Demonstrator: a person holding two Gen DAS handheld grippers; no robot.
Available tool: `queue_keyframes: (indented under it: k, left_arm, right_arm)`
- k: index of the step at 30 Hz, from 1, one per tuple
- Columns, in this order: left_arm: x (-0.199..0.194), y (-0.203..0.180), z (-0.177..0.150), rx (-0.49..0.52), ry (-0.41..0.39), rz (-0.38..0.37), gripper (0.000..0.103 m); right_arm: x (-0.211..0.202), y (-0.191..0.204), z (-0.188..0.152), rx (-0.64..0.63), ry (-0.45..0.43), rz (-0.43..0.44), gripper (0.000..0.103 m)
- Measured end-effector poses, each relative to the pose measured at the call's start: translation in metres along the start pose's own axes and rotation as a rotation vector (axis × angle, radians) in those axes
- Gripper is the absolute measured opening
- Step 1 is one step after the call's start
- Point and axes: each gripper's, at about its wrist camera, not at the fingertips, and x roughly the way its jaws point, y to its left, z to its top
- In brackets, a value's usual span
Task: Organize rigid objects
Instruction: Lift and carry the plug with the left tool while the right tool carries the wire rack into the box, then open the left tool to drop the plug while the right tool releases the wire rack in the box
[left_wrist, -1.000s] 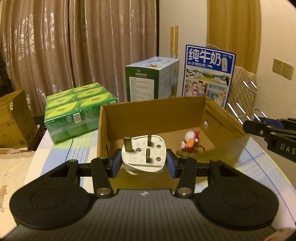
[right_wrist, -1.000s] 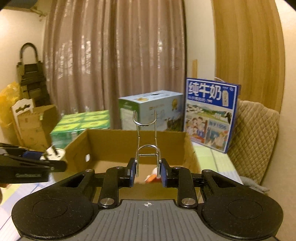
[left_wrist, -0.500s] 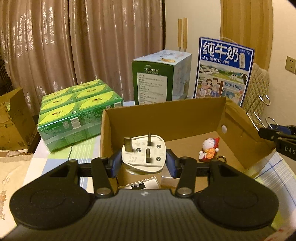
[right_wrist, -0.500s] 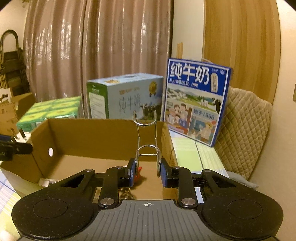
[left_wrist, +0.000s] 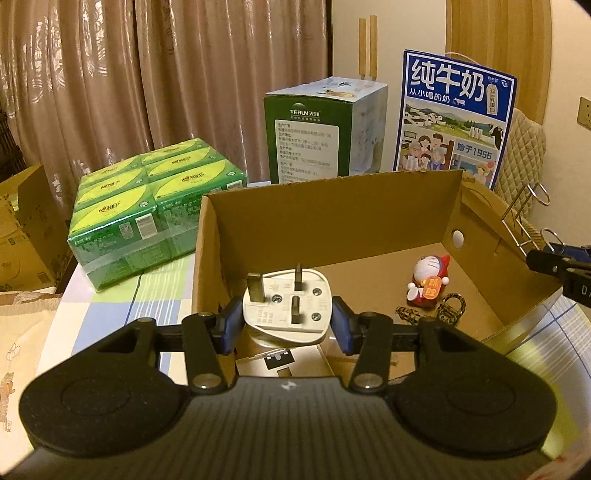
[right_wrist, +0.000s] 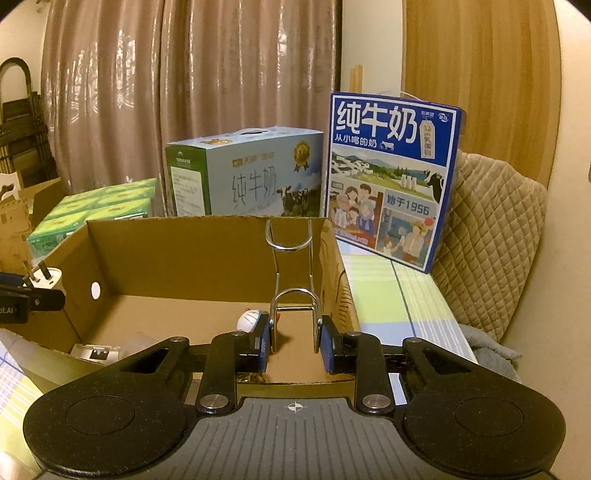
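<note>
My left gripper (left_wrist: 286, 323) is shut on a white three-pin plug adapter (left_wrist: 286, 308) and holds it above the near left part of an open cardboard box (left_wrist: 332, 206). My right gripper (right_wrist: 294, 341) is shut on a metal wire rack (right_wrist: 293, 277) and holds it over the box's right end (right_wrist: 334, 258). In the box lie a small red and white toy figure (left_wrist: 428, 280), a patterned keyring (left_wrist: 448, 308) and a small white item (right_wrist: 94, 350). The adapter also shows at the left of the right wrist view (right_wrist: 40, 278). The rack shows at the right of the left wrist view (left_wrist: 524, 218).
Behind the box stand a green pack of cartons (left_wrist: 151, 210), a green and blue milk carton box (left_wrist: 321, 129) and a blue milk box (left_wrist: 454, 114). A quilted cushion (right_wrist: 491, 251) is at the right. A brown box (left_wrist: 26, 229) stands at the left. The tablecloth (right_wrist: 391, 295) is striped.
Both grippers have moved closer to the box and lower over it, each still holding its object. The box inside shows more fully now.
</note>
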Motion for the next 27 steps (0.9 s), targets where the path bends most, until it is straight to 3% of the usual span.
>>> queue_keyframes:
  k: [27]
  left_arm:
    - [0.0077, -0.0024, -0.0022, -0.009, 0.027, -0.014, 0.045]
  right_arm:
    - [0.0043, -0.0008, -0.0050, 0.006, 0.020, 0.000, 0.024]
